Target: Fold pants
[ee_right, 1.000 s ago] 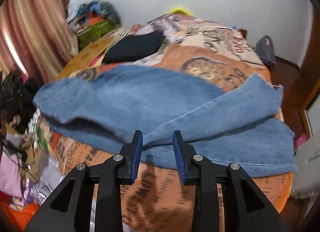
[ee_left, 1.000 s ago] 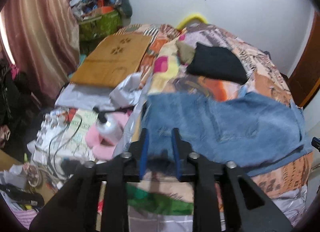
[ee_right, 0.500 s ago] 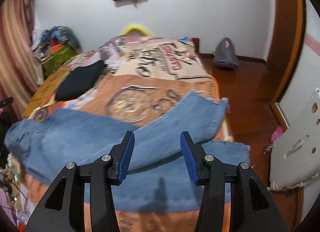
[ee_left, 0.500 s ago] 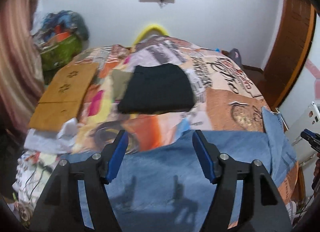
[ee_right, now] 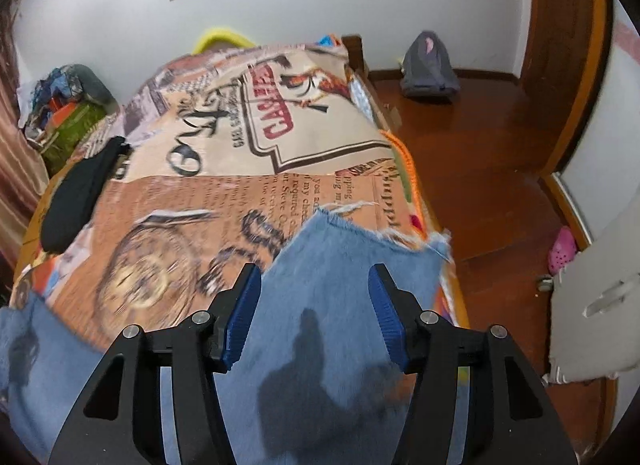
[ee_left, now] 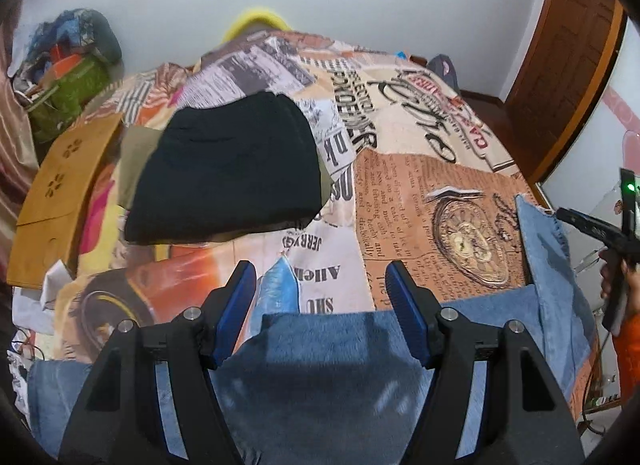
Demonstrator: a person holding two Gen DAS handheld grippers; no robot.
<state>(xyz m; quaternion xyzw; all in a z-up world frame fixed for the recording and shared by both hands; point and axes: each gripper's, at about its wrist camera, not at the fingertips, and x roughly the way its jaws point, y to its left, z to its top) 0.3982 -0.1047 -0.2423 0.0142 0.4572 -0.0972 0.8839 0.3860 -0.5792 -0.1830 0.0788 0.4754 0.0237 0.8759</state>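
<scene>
With the blue jeans (ee_right: 352, 265) lying across the bed's (ee_right: 192, 201) near edge at 6 o'clock, both tongs hover ungripping, the left gripper (ee_left: 322, 301) spread wide and the right gripper (ee_right: 314, 297) still opening, so the next fold likely calls for pinching the frayed hem at 12 o'clock.

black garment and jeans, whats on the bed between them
Only bare printed bedspread lies between the black garment and the jeans; the left wrist view shows it.

both wrist views look steeply down, close (sharing the bedspread (ee_left: 400, 193)).
</scene>
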